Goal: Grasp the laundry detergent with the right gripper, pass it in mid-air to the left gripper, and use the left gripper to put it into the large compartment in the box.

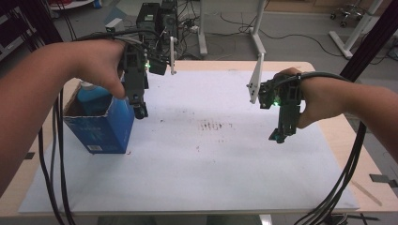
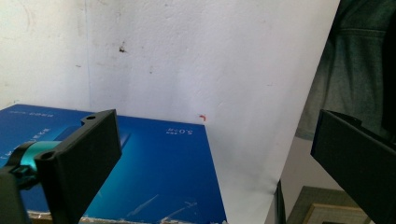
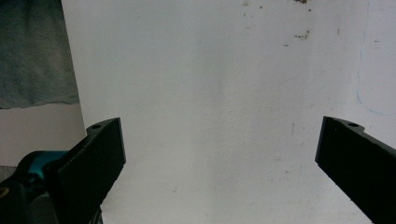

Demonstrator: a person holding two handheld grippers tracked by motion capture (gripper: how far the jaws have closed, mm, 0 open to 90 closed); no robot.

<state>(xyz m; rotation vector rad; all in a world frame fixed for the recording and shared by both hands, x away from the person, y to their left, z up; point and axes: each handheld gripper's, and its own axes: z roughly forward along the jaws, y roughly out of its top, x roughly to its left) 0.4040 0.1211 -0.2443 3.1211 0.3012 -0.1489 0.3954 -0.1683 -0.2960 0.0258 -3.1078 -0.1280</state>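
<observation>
Hovering wide open beside the blue box

Left gripper [image 1: 139, 110] hangs just at the blue box [image 1: 101, 126] by the table's left edge; right gripper [image 1: 281, 133], equally spread and empty, is well apart.

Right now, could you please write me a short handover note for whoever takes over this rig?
Left claw: open, holding nothing, hovering at the right edge of the blue box.
Right claw: open, holding nothing, above the white sheet on the right side, with nothing under it.
Things: the box stands open-topped at the sheet's left edge with a blue bottle inside it.
Done: nothing is gripped, and nothing taken out lies on the sheet.
Left: probably grip the box or the bottle with the left claw; the right one is free to help.
</observation>
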